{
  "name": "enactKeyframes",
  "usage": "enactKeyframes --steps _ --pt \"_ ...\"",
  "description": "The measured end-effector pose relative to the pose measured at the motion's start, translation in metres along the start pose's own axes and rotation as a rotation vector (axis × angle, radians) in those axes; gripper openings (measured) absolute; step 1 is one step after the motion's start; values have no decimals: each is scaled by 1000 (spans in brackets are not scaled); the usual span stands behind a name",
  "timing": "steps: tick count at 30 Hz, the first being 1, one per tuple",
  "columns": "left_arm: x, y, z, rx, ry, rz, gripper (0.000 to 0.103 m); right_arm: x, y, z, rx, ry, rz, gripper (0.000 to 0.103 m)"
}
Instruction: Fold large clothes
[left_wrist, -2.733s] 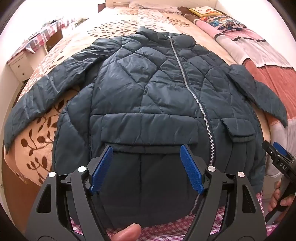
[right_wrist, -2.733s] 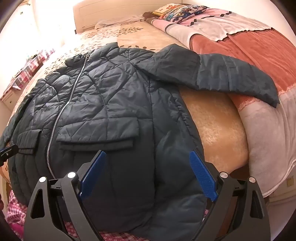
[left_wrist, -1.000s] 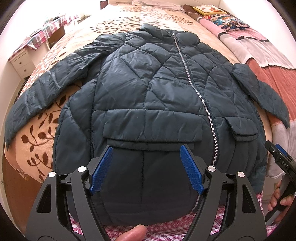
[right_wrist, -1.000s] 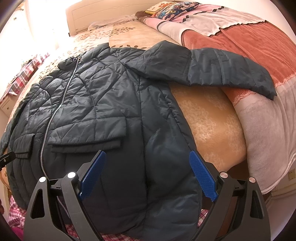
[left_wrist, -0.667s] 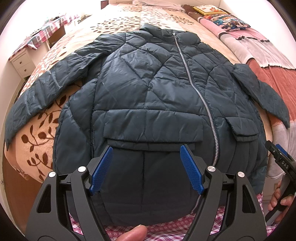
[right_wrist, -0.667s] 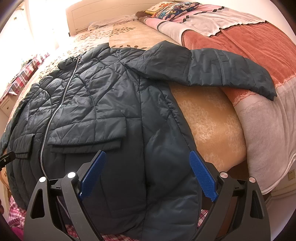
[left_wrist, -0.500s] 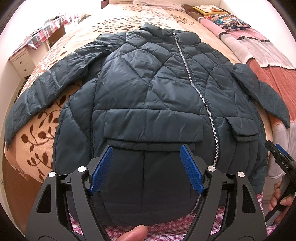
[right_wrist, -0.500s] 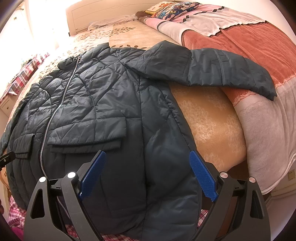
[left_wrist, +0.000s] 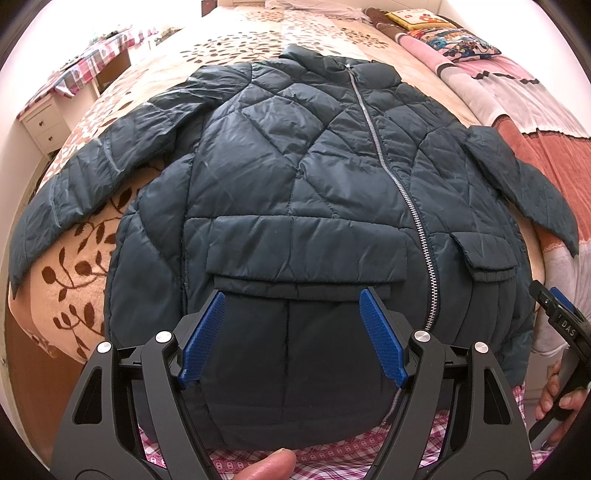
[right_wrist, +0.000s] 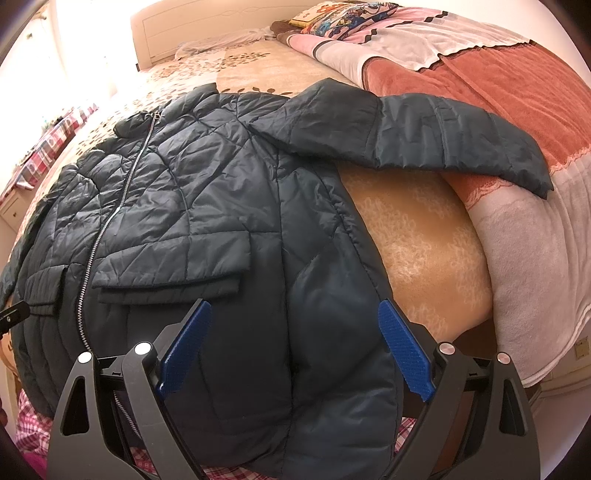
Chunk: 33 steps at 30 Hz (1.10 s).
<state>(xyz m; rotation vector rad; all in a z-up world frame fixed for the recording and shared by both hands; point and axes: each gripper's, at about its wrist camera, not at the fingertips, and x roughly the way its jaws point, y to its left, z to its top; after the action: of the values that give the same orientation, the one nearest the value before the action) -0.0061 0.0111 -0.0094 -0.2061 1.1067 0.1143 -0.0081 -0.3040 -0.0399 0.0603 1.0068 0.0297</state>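
Observation:
A dark teal quilted jacket (left_wrist: 288, 177) lies face up on the bed, zipped, collar at the far end, hem hanging over the near edge. Both sleeves are spread out to the sides; the right sleeve (right_wrist: 424, 133) rests across the red blanket. My left gripper (left_wrist: 291, 328) hovers open above the hem below the left pocket flap, nothing between its blue pads. My right gripper (right_wrist: 295, 347) is open over the jacket's right side hem (right_wrist: 280, 387), also with nothing in it. The right gripper's tip (left_wrist: 561, 325) shows at the left wrist view's right edge.
The bed (left_wrist: 85, 266) has a beige leaf-patterned cover. A red and white blanket (right_wrist: 517, 96) and cartoon pillow (left_wrist: 454, 37) lie along its right side. A white nightstand (left_wrist: 40, 122) and a checked-cloth table stand at the left. A pink checked fabric (left_wrist: 332, 454) sits below the hem.
Since the earliest frames both views have shifted slightly nearer over the jacket. Over the last second nothing has visibly moved.

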Motion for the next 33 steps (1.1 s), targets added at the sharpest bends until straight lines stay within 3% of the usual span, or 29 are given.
enactKeyframes --steps 23,28,33 --pt "7 1 -1 0 29 -1 75 9 -7 5 21 11 -17 88" --pt "9 1 -1 -2 41 1 75 9 -35 24 103 -19 -15 88" --pt "11 1 0 0 51 9 75 10 -89 58 257 -81 -16 88"
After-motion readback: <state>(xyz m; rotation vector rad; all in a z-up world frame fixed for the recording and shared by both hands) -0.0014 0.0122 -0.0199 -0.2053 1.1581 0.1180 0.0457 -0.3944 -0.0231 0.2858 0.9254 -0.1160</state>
